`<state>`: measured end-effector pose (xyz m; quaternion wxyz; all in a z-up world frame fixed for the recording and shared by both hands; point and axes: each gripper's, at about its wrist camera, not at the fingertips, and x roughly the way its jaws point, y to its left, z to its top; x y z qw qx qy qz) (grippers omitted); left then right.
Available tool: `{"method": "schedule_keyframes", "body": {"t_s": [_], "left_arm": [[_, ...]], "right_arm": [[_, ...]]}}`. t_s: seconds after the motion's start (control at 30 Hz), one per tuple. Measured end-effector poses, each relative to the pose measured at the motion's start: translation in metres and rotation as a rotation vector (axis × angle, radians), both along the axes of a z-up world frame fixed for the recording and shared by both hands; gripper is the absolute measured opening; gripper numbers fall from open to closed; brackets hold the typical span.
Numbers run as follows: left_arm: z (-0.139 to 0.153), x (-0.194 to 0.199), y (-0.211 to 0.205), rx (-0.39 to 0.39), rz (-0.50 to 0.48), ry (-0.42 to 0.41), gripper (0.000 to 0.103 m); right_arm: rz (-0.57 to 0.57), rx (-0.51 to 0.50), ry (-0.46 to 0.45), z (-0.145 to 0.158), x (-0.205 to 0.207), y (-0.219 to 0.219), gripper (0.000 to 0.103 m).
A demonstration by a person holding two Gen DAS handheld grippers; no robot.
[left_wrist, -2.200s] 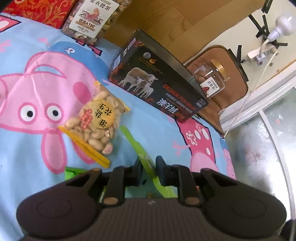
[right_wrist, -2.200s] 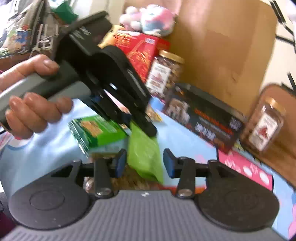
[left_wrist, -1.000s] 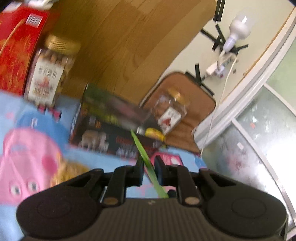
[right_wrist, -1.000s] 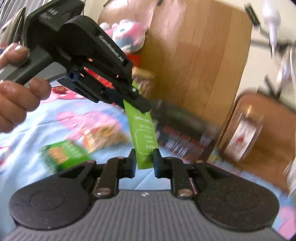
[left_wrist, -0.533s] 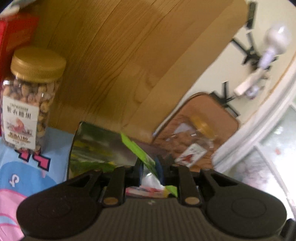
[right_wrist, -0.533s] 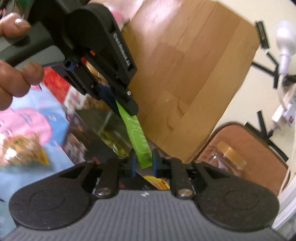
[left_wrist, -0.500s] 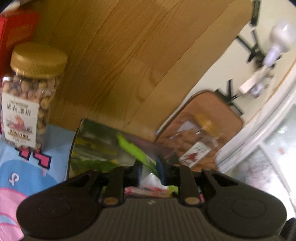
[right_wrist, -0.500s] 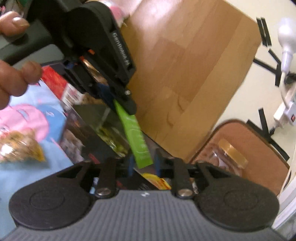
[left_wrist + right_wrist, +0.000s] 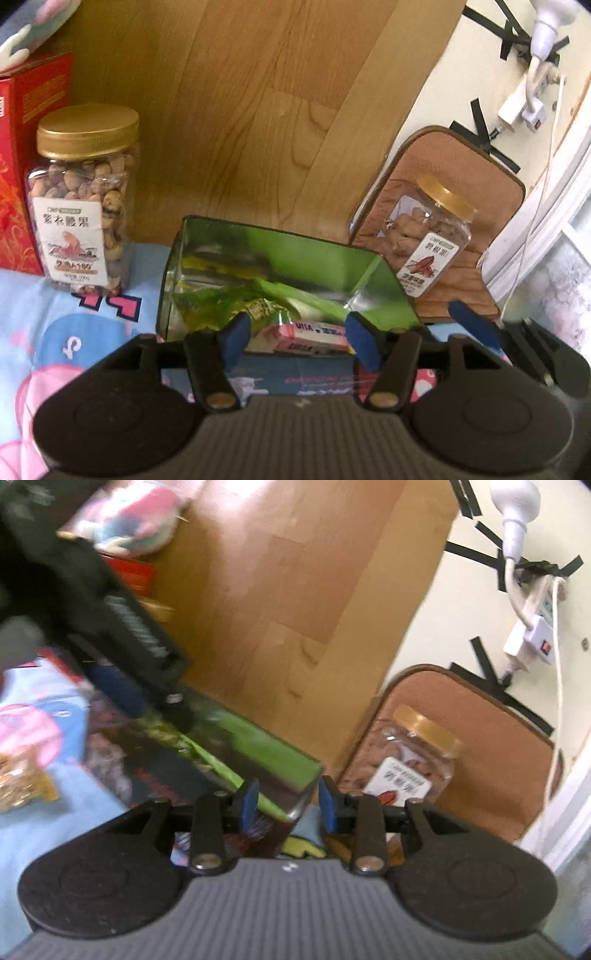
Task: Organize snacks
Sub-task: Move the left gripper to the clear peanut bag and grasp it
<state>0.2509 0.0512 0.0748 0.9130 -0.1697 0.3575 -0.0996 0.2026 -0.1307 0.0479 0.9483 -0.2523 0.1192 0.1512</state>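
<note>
Snacks are piling up in the box at lower centre: the green packet lies inside. Left gripper has just opened and holds nothing; right gripper, also empty, has opened. Peanut bag at far left is left, I'd judge.

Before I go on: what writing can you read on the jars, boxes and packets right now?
Left nut jar label: "紫衣腰果"; the line below is too blurred.
Right nut jar label: "碧根果"; smaller print unreadable.
Pink packet in the black box: roughly "UHA", not certain.
Red box and the black box's front: too blurred to read.
</note>
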Motion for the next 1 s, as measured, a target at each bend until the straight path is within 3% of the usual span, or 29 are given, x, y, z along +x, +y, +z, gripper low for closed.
{"method": "schedule_keyframes", "body": {"t_s": [0.13, 0.3, 0.5, 0.73, 0.87, 1.0], "left_arm": [[0.010, -0.023, 0.010, -0.026, -0.003, -0.030, 0.058], [0.010, -0.064, 0.022, -0.051, -0.036, -0.056, 0.058], [-0.022, -0.118, 0.045, -0.055, -0.047, -0.008, 0.058], [-0.051, -0.150, 0.108, -0.150, 0.121, 0.040, 0.058], [-0.056, -0.146, 0.120, -0.147, 0.139, 0.033, 0.058], [-0.065, -0.130, 0.118, -0.141, 0.123, 0.042, 0.058]], "right_arm": [[-0.036, 0.119, 0.070, 0.015, 0.013, -0.008, 0.038], [0.003, 0.233, 0.104, 0.016, -0.022, -0.032, 0.040], [0.103, 0.414, 0.356, -0.012, -0.073, -0.053, 0.040], [0.213, 0.507, 0.562, -0.028, -0.091, -0.016, 0.040], [0.254, 0.580, 0.637, -0.028, -0.083, 0.010, 0.040], [0.245, 0.577, 0.651, -0.032, -0.075, 0.034, 0.040]]}}
